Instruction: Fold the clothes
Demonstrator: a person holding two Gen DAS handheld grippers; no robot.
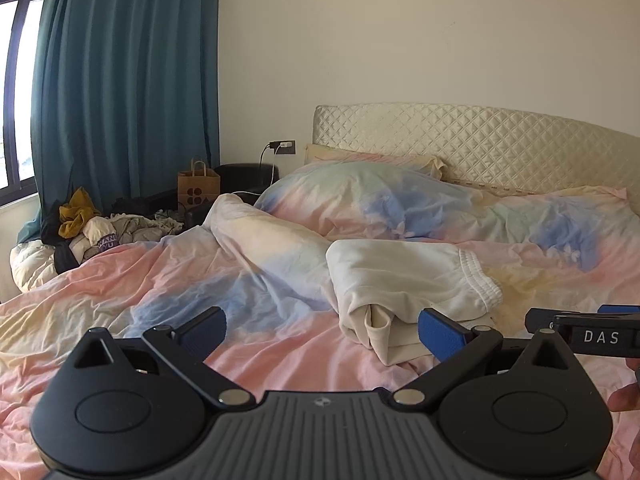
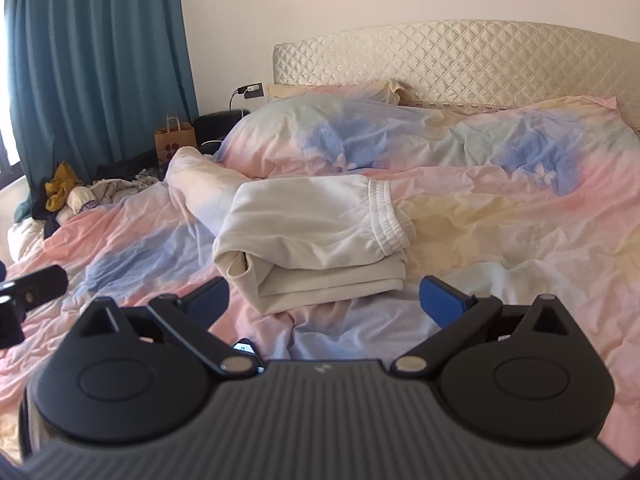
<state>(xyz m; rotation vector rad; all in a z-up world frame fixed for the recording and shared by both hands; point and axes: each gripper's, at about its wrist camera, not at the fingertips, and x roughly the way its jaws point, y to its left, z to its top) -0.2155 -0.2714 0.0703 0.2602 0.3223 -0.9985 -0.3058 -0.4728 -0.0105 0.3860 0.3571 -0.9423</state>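
A cream-white pair of sweatpants (image 1: 404, 280) (image 2: 316, 236) lies folded into a thick bundle on the pastel bed cover (image 1: 168, 280) (image 2: 500, 216), its elastic waistband turned to the right. My left gripper (image 1: 322, 330) hovers open just short of the bundle's near left corner, nothing between its blue pads. My right gripper (image 2: 324, 300) is open too, above the cover in front of the bundle's near edge. Each gripper shows at the edge of the other's view.
A heap of unfolded clothes (image 1: 92, 228) (image 2: 76, 200) sits at the bed's far left by the teal curtain (image 1: 128, 80). A brown paper bag (image 1: 199, 188) stands on the floor beyond. Pillows and a quilted headboard (image 1: 460, 140) close the far side.
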